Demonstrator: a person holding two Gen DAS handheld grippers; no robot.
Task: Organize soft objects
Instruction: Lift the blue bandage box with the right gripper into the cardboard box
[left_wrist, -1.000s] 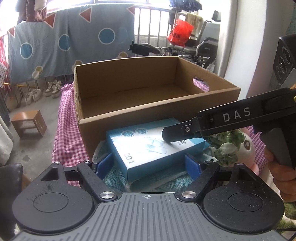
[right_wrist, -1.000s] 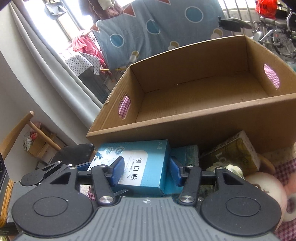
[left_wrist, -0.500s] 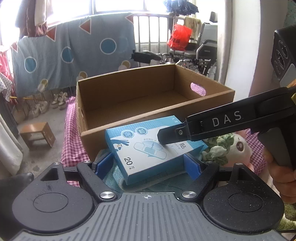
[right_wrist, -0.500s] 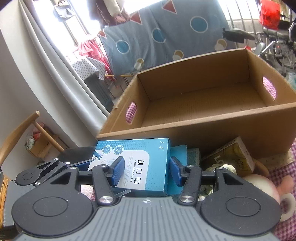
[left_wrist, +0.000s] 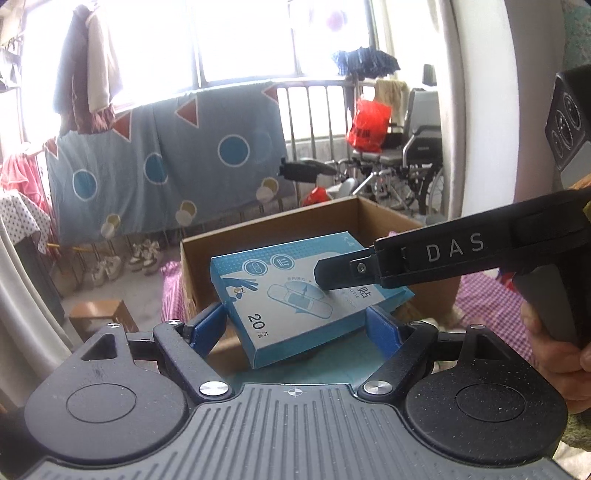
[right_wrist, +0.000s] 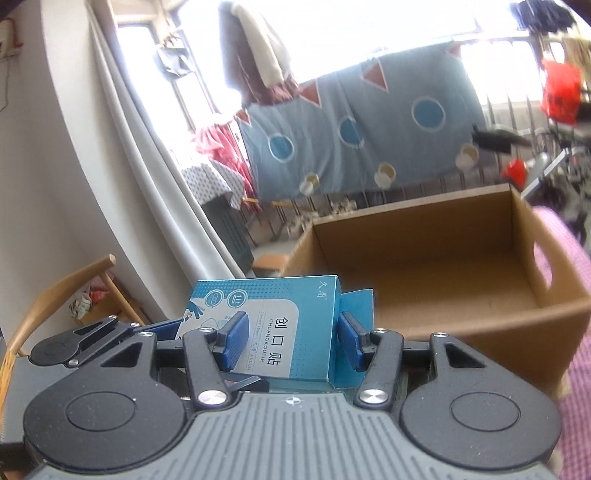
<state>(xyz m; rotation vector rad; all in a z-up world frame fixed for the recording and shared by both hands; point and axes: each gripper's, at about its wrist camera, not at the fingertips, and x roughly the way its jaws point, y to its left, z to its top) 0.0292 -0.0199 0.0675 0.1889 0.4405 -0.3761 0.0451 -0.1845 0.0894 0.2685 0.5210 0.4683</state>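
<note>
Blue box (left_wrist: 295, 295) of plasters: raised since the earlier frame, now level with the rim of the cardboard box (right_wrist: 461, 266). Left gripper (left_wrist: 295, 325): fingers clamped on the blue box's two sides. Right gripper (right_wrist: 288, 339): fingers clamped on its end. Pink checked cloth (left_wrist: 491, 306) covers the bench below.

left hand-held gripper (left_wrist: 295, 325) jaws spread wide, right hand-held gripper (right_wrist: 290, 341) jaws half closed, both angled slightly downward

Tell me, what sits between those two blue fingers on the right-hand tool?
A blue bandage box, lying on a second teal box, sits between the right gripper's fingers; the right wrist view shows it.
</note>
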